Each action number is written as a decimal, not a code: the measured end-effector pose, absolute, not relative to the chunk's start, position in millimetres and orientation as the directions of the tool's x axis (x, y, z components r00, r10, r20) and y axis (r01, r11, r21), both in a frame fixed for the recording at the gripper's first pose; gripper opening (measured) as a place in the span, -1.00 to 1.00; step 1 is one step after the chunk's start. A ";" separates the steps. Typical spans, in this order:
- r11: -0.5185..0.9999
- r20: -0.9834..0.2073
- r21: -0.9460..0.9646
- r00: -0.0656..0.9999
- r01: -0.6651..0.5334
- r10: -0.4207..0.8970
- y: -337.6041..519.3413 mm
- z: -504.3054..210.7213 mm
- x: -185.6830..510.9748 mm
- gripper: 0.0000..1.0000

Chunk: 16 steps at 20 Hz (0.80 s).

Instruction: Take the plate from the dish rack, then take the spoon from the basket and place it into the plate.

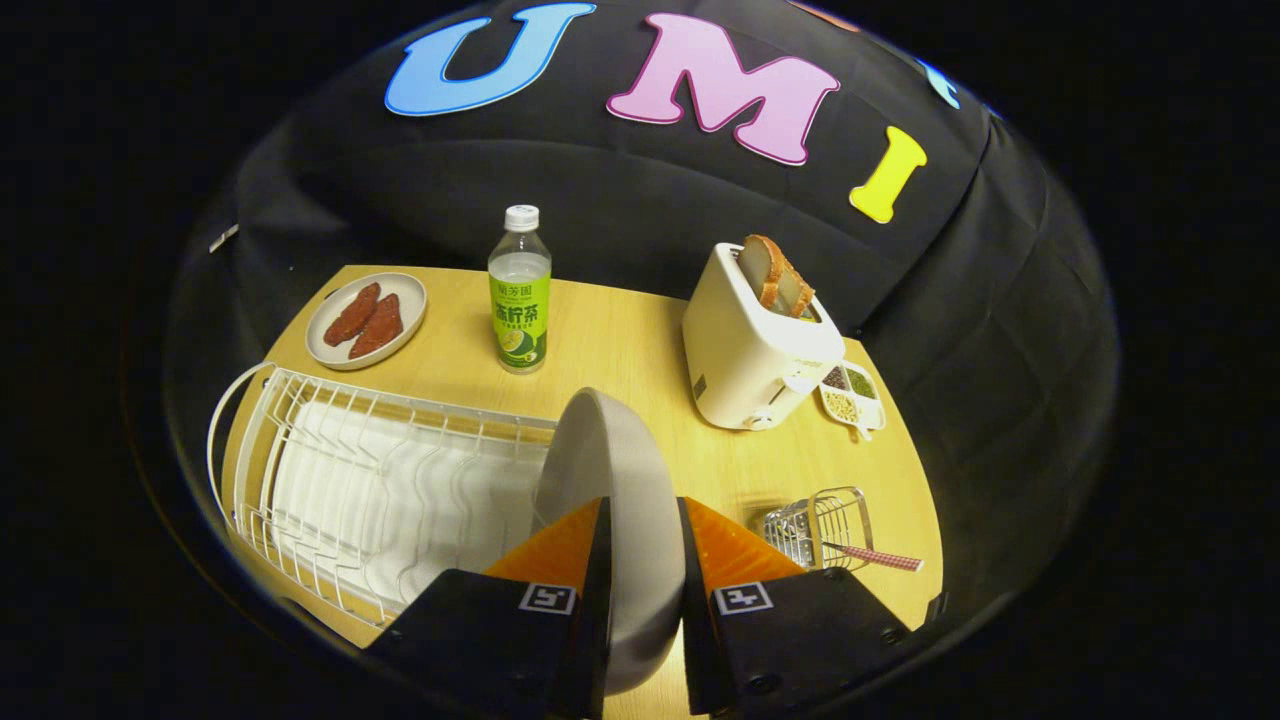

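Claw (645, 520) clamps the grey plate (615, 470) edge-on above the dish rack (330, 470); a loose grip could let it slip.

Showing one gripper (643, 545) clamping one grey plate (620, 480); one dish rack (370, 480), one wire basket (820, 525) holding one spoon (875, 557), one bottle (520, 295), one toaster (755, 350) carrying two bread slices (775, 272), one small plate (365, 320) bearing two red pieces (365, 318), one seasoning tray (852, 395).

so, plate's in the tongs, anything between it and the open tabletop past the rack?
Nothing visible. The tongs are shut on the plate, held on edge beside the dish rack; bare table lies ahead, bottle and toaster further back.
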<state>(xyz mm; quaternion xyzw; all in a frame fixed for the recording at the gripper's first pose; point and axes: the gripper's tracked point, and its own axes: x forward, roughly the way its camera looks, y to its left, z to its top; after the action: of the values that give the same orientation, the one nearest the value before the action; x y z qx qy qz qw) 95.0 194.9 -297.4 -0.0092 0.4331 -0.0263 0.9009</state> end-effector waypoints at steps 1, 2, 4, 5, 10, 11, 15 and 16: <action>0.998 -0.780 -0.045 0.622 0.047 -0.064 196.0 -294.9 94.2 -0.32; 0.997 -0.778 -0.056 0.623 0.047 -0.073 197.2 -295.1 93.8 -0.35; 0.996 -0.769 -0.086 0.632 0.036 -0.089 199.9 -290.7 94.8 -0.39; 0.994 -0.764 -0.102 0.638 0.029 -0.097 202.0 -288.0 95.5 -0.39; 0.978 -0.711 -0.209 0.690 -0.017 -0.140 200.0 -265.4 106.5 -0.39; 0.970 -0.691 -0.242 0.706 -0.022 -0.156 196.5 -258.7 111.5 -0.39; 0.959 -0.628 -0.283 0.757 -0.009 -0.179 190.8 -231.7 122.3 -0.39; 0.958 -0.612 -0.285 0.770 -0.004 -0.179 189.1 -224.6 124.5 -0.39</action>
<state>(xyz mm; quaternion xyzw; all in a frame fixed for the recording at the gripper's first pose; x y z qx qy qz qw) 124.5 189.1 -224.6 -0.1364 0.3355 -0.0468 0.9309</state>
